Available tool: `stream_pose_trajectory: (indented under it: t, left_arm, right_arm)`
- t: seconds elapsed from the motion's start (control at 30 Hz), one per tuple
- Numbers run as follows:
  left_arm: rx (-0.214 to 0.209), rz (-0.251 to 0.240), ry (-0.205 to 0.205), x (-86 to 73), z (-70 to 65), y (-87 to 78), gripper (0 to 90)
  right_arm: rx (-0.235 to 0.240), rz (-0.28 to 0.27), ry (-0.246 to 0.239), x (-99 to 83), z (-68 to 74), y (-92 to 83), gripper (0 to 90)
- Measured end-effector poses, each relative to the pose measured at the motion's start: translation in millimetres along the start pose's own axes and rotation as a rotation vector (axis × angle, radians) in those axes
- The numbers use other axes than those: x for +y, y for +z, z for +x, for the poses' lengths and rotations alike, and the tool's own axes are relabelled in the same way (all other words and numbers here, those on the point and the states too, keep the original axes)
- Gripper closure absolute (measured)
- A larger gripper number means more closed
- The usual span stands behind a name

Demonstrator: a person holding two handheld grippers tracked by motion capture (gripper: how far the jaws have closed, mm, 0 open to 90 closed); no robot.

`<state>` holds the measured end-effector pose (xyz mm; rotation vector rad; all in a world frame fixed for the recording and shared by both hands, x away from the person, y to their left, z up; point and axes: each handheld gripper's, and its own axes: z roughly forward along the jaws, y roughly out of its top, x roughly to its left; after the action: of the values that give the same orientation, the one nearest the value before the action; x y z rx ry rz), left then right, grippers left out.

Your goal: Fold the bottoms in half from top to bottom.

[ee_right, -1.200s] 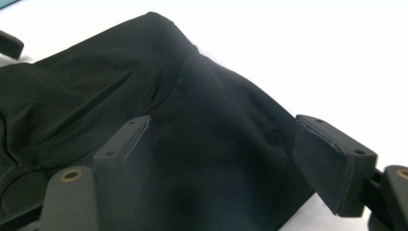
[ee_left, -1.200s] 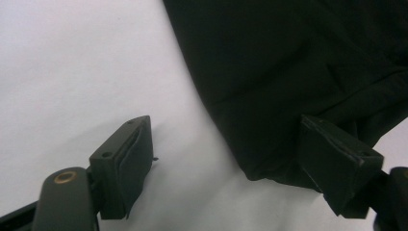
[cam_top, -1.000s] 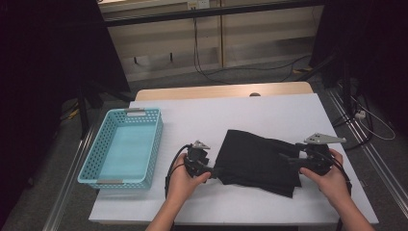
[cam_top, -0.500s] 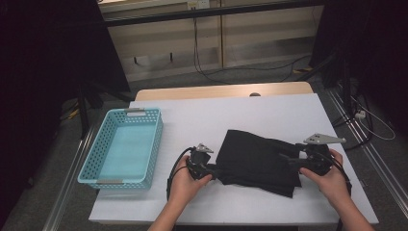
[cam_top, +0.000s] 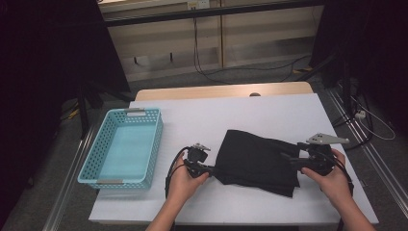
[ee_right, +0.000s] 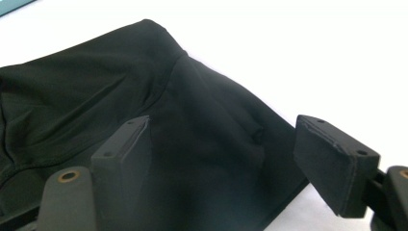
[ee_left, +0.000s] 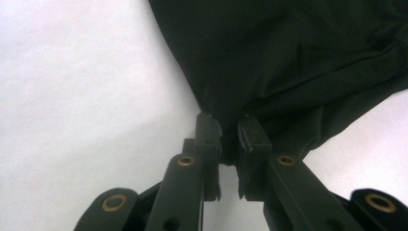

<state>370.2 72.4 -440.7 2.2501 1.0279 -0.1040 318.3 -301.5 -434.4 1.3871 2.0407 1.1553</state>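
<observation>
Left gripper [ee_left: 229,126] pinches cloth [cam_top: 257,159] corner, right gripper [ee_right: 231,159] gapes over far edge (unclamped); seat it deep before closing.

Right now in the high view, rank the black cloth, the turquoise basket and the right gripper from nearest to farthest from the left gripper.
Measured from the left gripper:
1. Black cloth, pinched at its near-left corner by that gripper.
2. Turquoise basket, apart to its left near the table's left edge.
3. Right gripper, across the cloth at its right edge.

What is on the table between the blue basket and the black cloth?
In the high view, the left gripper lies there, pinching the black cloth; beside the blue basket is bare white table.
</observation>
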Motion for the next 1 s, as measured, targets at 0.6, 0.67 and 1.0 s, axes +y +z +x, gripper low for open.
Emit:
stream_pose_trajectory:
  t: [0.6,0.67,1.0]
  left_arm:
    - [0.029,0.018,-0.030,17.3,34.0,-14.0,82.7]
    - [0.045,0.019,-0.028,21.8,35.9,-16.1,82.7]
    - [0.127,0.055,-0.019,46.6,53.0,-27.0,82.6]
  right_arm:
    - [-0.018,-0.017,-0.008,-6.6,-2.8,-18.5,20.3]
    - [-0.018,-0.024,-0.007,-6.5,-2.8,-19.8,20.3]
    - [-0.005,-0.022,-0.013,-6.0,-0.4,-19.1,20.1]
